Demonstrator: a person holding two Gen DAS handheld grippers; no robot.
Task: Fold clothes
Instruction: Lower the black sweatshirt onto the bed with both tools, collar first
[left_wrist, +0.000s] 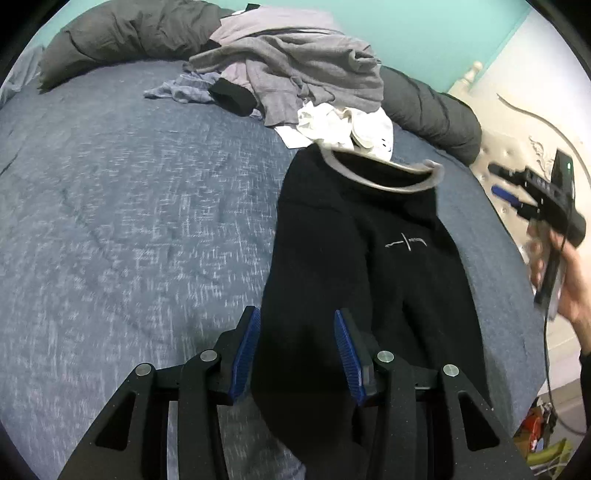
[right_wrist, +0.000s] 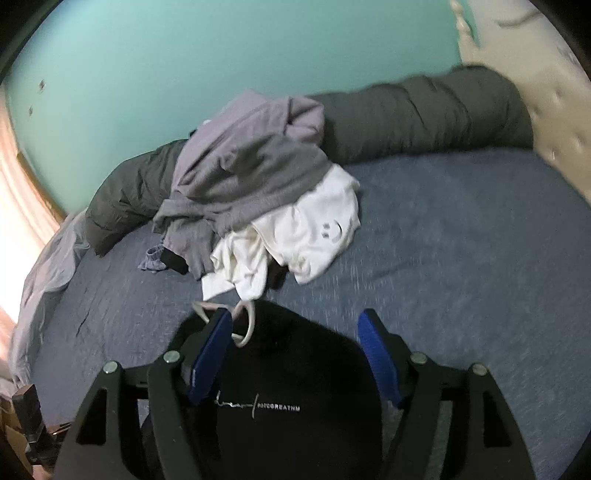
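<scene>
Left wrist: black shirt (left_wrist: 369, 266) near bed (left_wrist: 129, 221) edge.

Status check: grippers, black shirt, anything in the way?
Both grippers, left and right, open, empty. Black shirt lying on bed. Unfolded pile behind it.

Matt black knit sweatshirt (left_wrist: 369, 258) with pale ribbed collar, heathered blue woven bedspread (left_wrist: 129, 203), soft grey jersey garment (left_wrist: 295, 70), white cotton top (right_wrist: 314, 225), matt black plastic grippers, ridged blue pads (left_wrist: 345, 350), shiny metal pins
</scene>
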